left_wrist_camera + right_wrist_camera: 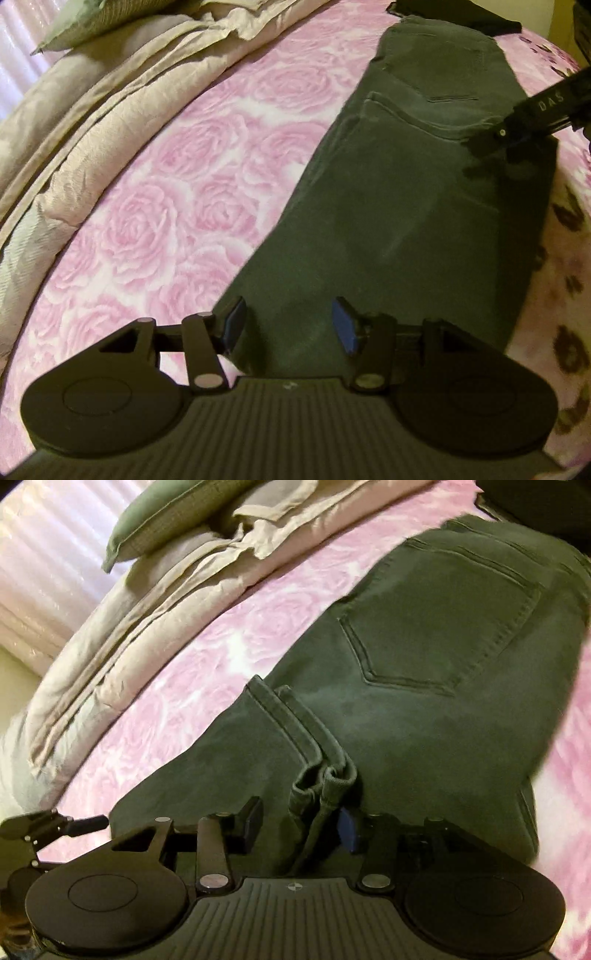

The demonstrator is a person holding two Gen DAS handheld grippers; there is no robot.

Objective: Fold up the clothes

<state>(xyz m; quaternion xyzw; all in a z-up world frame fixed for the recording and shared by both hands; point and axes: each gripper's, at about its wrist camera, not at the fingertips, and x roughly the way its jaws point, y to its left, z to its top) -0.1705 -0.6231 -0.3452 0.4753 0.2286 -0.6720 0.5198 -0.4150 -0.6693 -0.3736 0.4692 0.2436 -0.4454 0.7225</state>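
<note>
A: We have a bed (pixel 192 177) under a pink rose-print cover, with a beige duvet (pixel 85 122) bunched along its far-left side and a green pillow (pixel 162 520) beyond that. A dark garment (pixel 458 14) lies at the far end.

B: And our dark green jeans (pixel 406 206) lie flat on the cover, back pocket (pixel 443 620) up. Their long axis runs from the waist at the far end toward us, so both tools look along the length, not across it.

A: The hems (pixel 325 775) of the 2 legs are stacked and lie on the seat, just ahead of the right gripper (pixel 301 823). Its fingers stand wide, and the hem cloth sits between them, close against the blue pad of the right-hand finger (pixel 349 830). We cannot tell whether it touches.

B: The left gripper (pixel 290 325) has its fingers wide as well, with nothing held, low over the near fold of the jeans, its left finger at their left edge.

A: So we judge the right one nearer to the hems, and the next fold would carry the near end toward the waist.

B: There is open pink cover to the left of the jeans for room. On the right, the bed edge is near, so there is less margin there.
</note>
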